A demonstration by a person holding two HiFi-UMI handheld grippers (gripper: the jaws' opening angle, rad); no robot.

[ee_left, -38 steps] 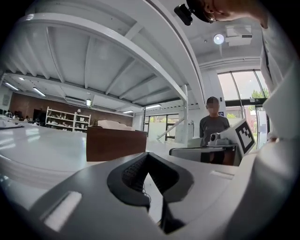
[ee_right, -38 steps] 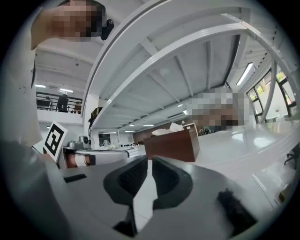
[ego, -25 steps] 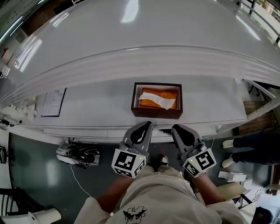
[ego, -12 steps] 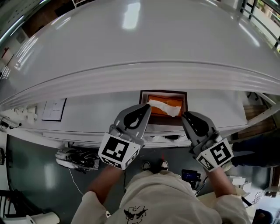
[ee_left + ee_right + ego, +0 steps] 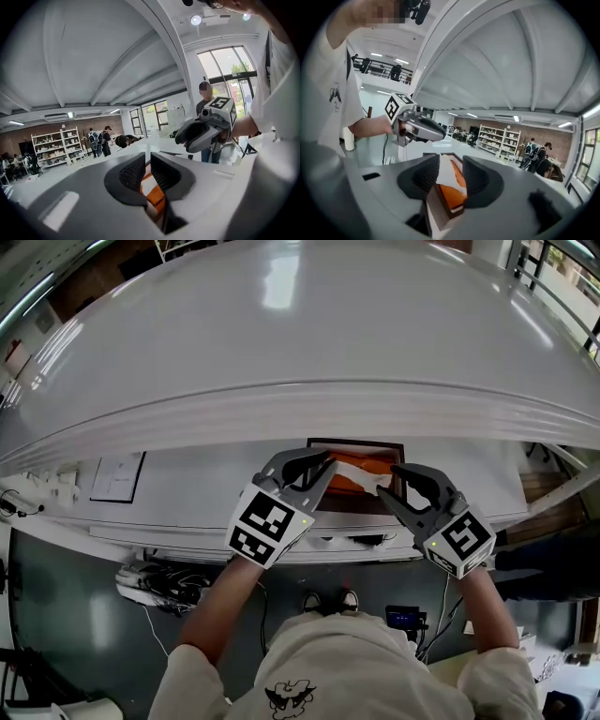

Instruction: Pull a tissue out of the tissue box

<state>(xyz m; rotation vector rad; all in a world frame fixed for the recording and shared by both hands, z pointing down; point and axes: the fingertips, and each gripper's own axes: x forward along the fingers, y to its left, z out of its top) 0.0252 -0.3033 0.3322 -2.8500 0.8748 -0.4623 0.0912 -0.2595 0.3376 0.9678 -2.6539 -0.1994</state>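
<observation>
One box (image 5: pixel 356 442) sits on the white tabletop (image 5: pixel 187 474) near its front edge, directly ahead of you. It is dark brown with an open top. Inside it lies an orange pack (image 5: pixel 349 486) that fills most of the well, with a pale lining showing round its edges. The tissue (image 5: pixel 367 475) pokes up out of the pack and trails across it toward the box's right side.

Your left tool (image 5: pixel 326 472) is over the box's near left corner. In the left gripper view its jaws are drawn almost together, with only a thin slit between them, and they grip nothing. Through that slit you see a strip of the orange pack (image 5: pixel 157 199) below.

Your right tool (image 5: pixel 387 484) is at the box's near right side, just beside the tissue's loose end. Its jaws are opening. In the right gripper view the tissue (image 5: pixel 449 174) rises into the gap between them, and neither pad clamps it. It runs close along the jaw on the left, and you cannot tell whether it touches. Below the tissue in that view are the orange pack (image 5: pixel 453 194) and the brown box wall (image 5: pixel 440 206).

A flat sheet (image 5: pixel 114 476) lies well off to the left on the tabletop.
</observation>
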